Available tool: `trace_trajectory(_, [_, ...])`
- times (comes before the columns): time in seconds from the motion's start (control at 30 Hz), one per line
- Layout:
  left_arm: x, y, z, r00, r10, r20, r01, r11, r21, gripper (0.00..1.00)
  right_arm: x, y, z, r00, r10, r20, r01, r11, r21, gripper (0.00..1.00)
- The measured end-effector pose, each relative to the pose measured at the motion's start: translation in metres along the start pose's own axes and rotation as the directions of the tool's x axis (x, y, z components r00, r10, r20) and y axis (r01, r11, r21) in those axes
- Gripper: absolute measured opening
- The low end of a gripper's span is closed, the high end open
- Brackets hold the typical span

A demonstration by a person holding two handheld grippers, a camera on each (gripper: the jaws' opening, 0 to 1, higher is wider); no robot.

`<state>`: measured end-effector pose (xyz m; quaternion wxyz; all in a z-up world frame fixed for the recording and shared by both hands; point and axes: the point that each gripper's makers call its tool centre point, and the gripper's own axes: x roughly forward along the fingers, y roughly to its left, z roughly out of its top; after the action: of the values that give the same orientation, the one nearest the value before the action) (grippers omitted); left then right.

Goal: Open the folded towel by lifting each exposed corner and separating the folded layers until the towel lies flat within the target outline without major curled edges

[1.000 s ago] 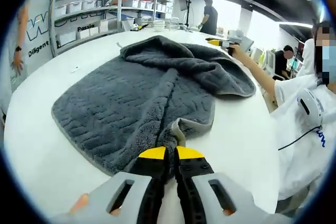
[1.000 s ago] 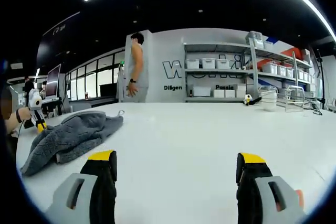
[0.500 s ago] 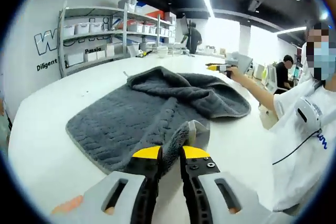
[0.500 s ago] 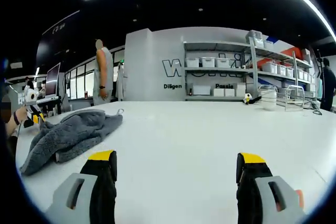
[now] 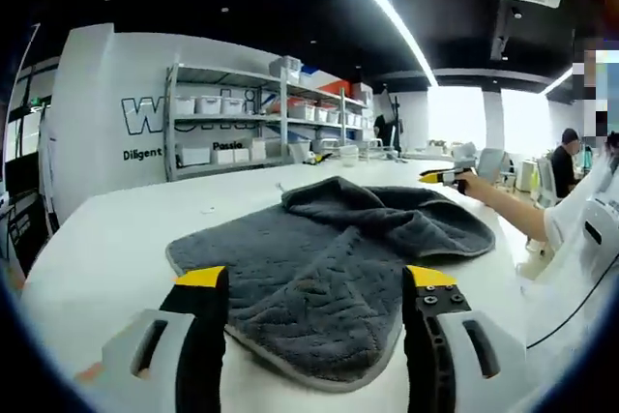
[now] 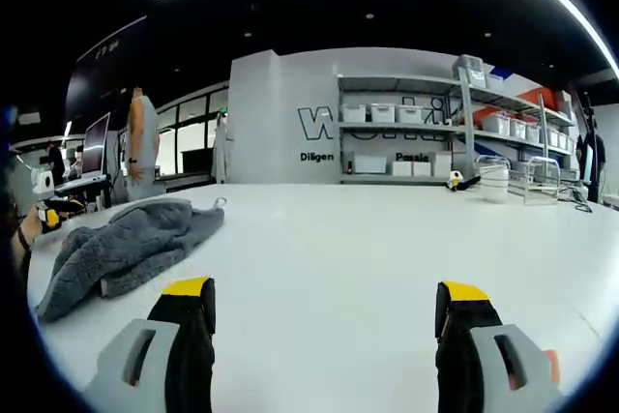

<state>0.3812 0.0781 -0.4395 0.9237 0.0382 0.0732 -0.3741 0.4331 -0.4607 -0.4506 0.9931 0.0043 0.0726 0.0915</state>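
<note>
One grey towel [image 5: 319, 249] lies on one white table [image 5: 116, 239]. Two claws: the left claw [image 5: 316, 282] and the right claw [image 6: 324, 297], each with two yellow-tipped jaws. One shelf rack [image 6: 435, 142] stands against the far wall, carrying several white bins.

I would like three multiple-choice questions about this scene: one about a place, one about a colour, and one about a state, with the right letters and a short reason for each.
1. Where does the towel lie?
A. on the white table
B. on a shelf
C. on the floor

2. What colour is the towel?
A. red
B. dark grey
C. yellow

3. How do the jaws of the left gripper stand?
A. shut on the towel
B. open, holding nothing
C. shut on a bottle

Answers:
1 A: the towel rests on the white tabletop.
2 B: its pile is dark grey with a lighter hem.
3 B: the yellow-tipped jaws stand apart with the towel lying between them, ungripped.
</note>
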Motion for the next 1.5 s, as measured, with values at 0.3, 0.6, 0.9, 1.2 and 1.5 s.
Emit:
trace_trajectory(0.3, [-0.010,-0.010,0.007,0.990,0.101,0.098,-0.097,0.994,-0.049,0.99,0.000,0.003,0.000,1.000,0.010,-0.003,-0.010,1.000,-0.006,0.97])
trace_trajectory(0.6, [-0.011,-0.002,-0.007,0.982,0.177,0.065,-0.177,0.984,-0.011,0.99,0.004,0.013,0.002,1.000,0.030,-0.006,-0.031,0.998,-0.046,0.96])
trace_trajectory(0.9, [-0.008,0.004,-0.013,0.976,0.210,0.049,-0.211,0.977,0.007,0.99,0.008,0.086,0.022,0.984,0.176,-0.011,-0.175,0.968,-0.180,0.94])
trace_trajectory(1.2, [-0.010,-0.002,-0.013,0.982,0.179,0.066,-0.179,0.984,-0.004,0.99,0.011,0.220,0.059,0.926,0.374,-0.041,-0.366,0.868,-0.337,0.82])
trace_trajectory(1.5, [-0.012,-0.001,-0.011,0.979,0.185,0.082,-0.185,0.983,-0.008,0.99,0.027,0.312,0.068,0.878,0.471,-0.088,-0.452,0.754,-0.477,0.65])
